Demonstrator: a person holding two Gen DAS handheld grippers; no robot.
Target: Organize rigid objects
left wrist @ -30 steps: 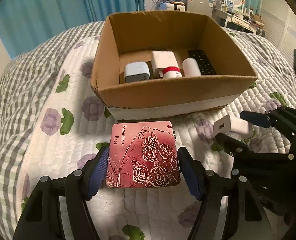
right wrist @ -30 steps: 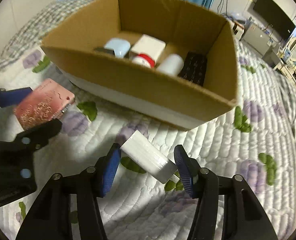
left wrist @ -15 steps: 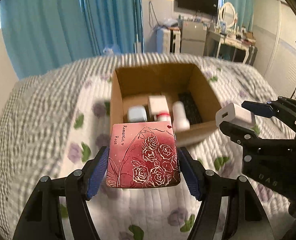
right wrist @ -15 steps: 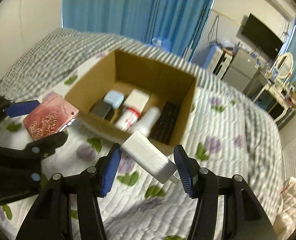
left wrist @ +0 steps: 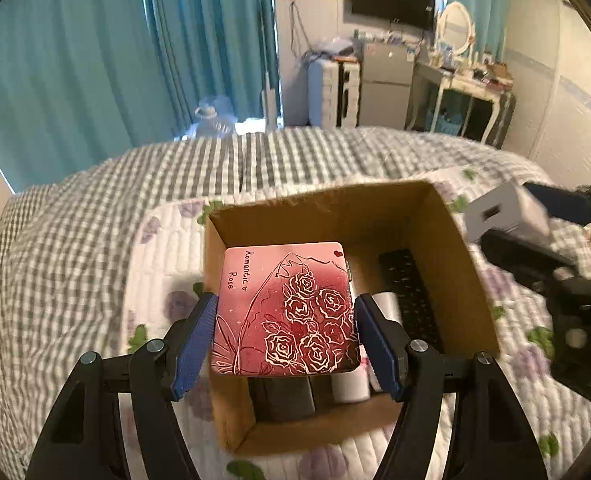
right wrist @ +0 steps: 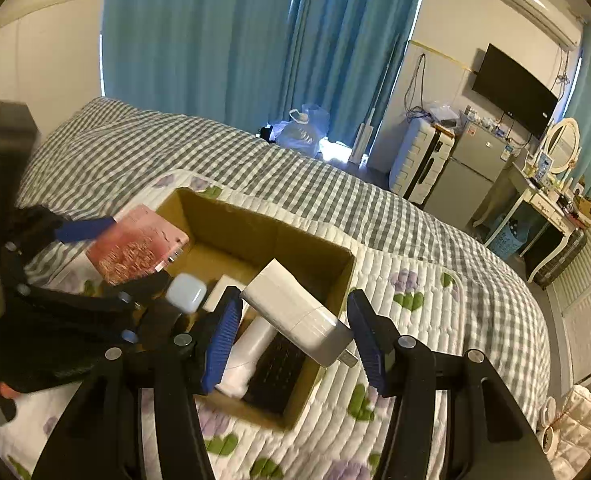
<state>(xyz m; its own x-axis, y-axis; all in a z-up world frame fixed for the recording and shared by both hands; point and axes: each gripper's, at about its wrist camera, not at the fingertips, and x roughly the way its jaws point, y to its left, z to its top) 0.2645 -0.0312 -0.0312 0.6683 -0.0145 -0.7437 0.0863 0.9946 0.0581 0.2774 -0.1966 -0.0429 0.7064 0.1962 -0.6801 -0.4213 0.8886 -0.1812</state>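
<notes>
Left gripper clamped on a pink tin printed with white roses and the words "Romantic Rose", blue pads pressing its left and right edges. Tin held flat, lid up, hanging above the left part of an open cardboard box. Below the tin's near edge, a dark grey block and a white cylinder lying in the box; to the right, a black keypad-like slab along the right wall.

Right gripper closed on a white power adapter, blue pads against its long sides, metal plug prong pointing right and down. Adapter held slanted above the near right corner of the box, clear of the contents. Under it, the white cylinder and the black slab; further left, a pale blue rounded case and a white flat box, partly hidden.

Both grippers side by side over the box: in the right wrist view the left gripper blurred at the left with the tin over the far left rim; in the left wrist view the right gripper blurred at the right with the adapter.

Box resting on a white quilt with purple flowers, spread over a grey checked bedcover. Beyond the bed, teal curtains, a wall-mounted television and a dressing table with an oval mirror.
</notes>
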